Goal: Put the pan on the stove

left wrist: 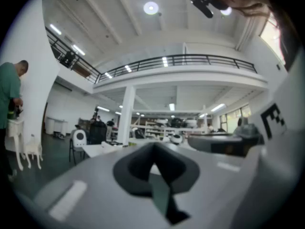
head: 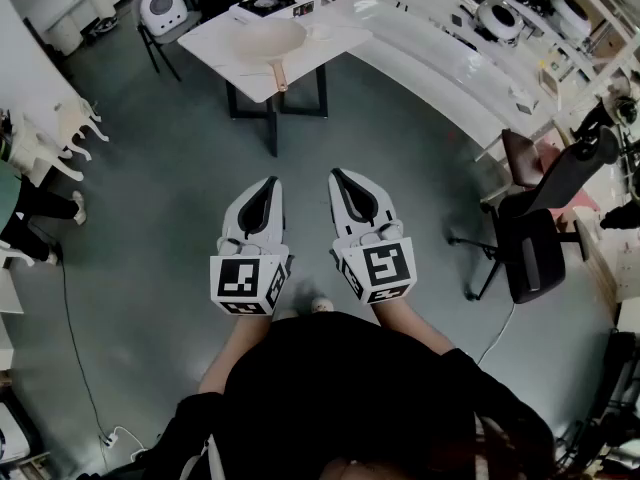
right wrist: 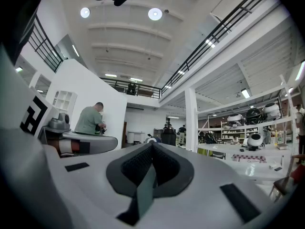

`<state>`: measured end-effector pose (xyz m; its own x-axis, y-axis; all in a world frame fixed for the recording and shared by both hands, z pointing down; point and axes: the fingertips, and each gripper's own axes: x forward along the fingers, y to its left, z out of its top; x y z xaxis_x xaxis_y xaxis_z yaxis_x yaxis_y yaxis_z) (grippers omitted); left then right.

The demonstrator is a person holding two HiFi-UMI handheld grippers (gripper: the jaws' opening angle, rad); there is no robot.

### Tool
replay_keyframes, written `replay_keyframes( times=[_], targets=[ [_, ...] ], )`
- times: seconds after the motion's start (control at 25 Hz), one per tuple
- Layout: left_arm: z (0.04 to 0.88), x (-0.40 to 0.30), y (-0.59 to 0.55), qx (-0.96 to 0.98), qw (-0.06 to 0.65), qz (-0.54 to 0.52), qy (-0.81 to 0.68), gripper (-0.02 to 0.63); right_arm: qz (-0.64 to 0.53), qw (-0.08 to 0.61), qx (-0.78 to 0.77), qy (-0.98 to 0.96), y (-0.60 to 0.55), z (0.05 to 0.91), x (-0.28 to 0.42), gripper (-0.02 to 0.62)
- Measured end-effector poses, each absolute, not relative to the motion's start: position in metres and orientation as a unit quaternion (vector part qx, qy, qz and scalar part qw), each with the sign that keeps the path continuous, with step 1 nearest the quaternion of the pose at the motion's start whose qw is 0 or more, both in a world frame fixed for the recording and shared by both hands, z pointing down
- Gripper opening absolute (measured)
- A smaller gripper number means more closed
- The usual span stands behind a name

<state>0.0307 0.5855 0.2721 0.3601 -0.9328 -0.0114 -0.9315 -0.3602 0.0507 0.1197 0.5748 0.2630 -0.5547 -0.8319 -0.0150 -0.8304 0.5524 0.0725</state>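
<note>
Both white two-jaw grippers, left gripper and right gripper, are pinched fully together with nothing between them, side by side and level above the grey floor. Well ahead, the pale round pan lies on the white table, just beside the flat black-topped stove, handle toward the person.

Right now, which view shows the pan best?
Head view: the pan sits whole on the white table, handle toward the near edge. Left gripper view catches only that table's edge, no clear pan. Right gripper view doesn't show it.
</note>
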Motion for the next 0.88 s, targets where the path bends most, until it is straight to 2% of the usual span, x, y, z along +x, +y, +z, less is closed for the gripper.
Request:
replay_keyframes(
  times=[0.72, 0.8, 0.88],
  targets=[
    [0.284, 0.059, 0.559, 0.813, 0.023, -0.016, -0.582, 0.015, -0.016, 0.009, 0.435, -0.9, 0.544, 0.28, 0.14, 0.023],
    [0.286, 0.058, 0.551, 0.812, 0.027, -0.018, -0.583, 0.036, -0.011, 0.011, 0.432, -0.902, 0.536, 0.283, 0.138, 0.025],
    [0.288, 0.056, 0.543, 0.813, 0.034, -0.021, -0.582, 0.106, -0.007, 0.014, 0.431, -0.902, 0.528, 0.285, 0.136, 0.026]
  ],
)
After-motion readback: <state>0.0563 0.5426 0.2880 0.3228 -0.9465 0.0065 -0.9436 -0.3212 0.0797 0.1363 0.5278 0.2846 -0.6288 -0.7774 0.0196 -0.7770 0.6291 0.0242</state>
